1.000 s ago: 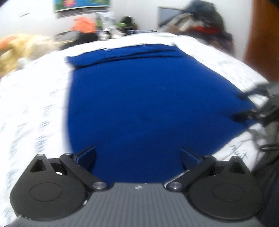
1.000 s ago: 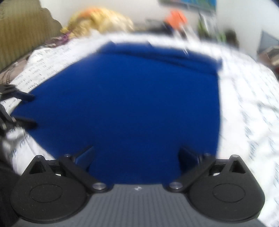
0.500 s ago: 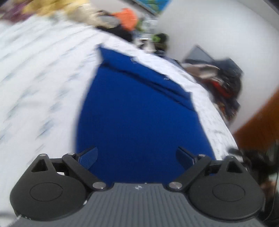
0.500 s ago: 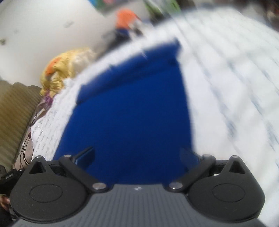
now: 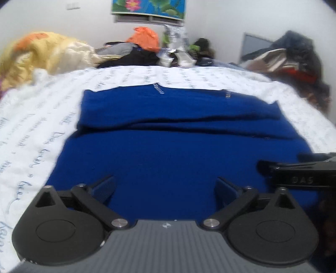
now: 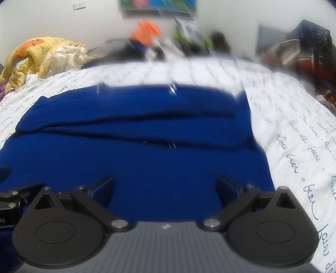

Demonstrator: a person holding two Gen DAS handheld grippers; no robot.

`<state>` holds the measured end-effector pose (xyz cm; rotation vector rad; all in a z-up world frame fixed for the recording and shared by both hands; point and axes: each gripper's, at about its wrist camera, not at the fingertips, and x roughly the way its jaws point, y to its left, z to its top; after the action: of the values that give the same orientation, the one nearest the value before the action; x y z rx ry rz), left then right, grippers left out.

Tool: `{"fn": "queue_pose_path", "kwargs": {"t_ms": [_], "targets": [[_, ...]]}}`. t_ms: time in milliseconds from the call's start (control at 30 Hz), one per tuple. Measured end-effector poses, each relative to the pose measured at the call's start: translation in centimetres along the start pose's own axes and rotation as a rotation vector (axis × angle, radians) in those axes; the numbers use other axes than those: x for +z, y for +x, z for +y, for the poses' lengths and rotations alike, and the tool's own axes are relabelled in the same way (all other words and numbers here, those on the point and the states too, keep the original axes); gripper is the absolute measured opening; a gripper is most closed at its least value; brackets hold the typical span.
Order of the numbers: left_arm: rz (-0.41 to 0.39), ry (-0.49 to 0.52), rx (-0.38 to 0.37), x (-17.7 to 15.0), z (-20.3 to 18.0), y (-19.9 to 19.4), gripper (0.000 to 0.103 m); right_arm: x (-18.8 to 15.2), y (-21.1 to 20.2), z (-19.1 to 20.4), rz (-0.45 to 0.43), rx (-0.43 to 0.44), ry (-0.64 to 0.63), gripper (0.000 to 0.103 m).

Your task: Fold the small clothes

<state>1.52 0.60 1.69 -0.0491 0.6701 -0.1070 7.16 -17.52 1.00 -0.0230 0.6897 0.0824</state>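
Risks:
- Left claw point(image 5: 164, 187) and right claw point(image 6: 164, 185): both spread wide, holding nothing, poised over the near edge of the blue garment point(image 5: 178, 151).
- Likely fault 1: a claw pinches only the top layer, so the lower layer stays behind and the fold comes out crooked.
- Likely fault 2: a claw catches the bedsheet point(image 5: 42, 130) with the hem and drags it.
- Likely fault 3: the 2 claws sit close together and could knock as they close in.

Garment: lies flat mid-bed, its far band already doubled over.

Surface: a bed under a white sheet printed with script.

Room:
- yellow quilt point(image 6: 42, 54) at far left
- orange item point(image 5: 146, 37) at the wall
- floral picture point(image 5: 149, 8) above it
- heap of clothes point(image 5: 294, 61) at far right
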Motion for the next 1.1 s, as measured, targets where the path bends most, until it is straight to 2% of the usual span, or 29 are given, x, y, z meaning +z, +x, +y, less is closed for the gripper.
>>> {"fn": "queue_pose_path", "kwargs": {"t_ms": [100,200,500,1100], "targets": [[0.003,0.004,0.011,0.0,-0.1,-0.1,0.103,0.0,0.0,-0.1,-0.003,-0.012,-0.002,0.103],[0.024,0.056,0.059,0.0,-1.2,0.3,0.103,0.0,0.1,0.1,-0.005,-0.018,0.001,0.103],[0.025,0.045,0.066,0.8,-1.4,2.3,0.103,0.8,1.3,0.4,-0.008,-0.017,0.002,0.103],[0.017,0.021,0.085,0.9,-1.0,2.3,0.103,0.7,1.2,0.3,-0.010,-0.019,0.003,0.103]]}}
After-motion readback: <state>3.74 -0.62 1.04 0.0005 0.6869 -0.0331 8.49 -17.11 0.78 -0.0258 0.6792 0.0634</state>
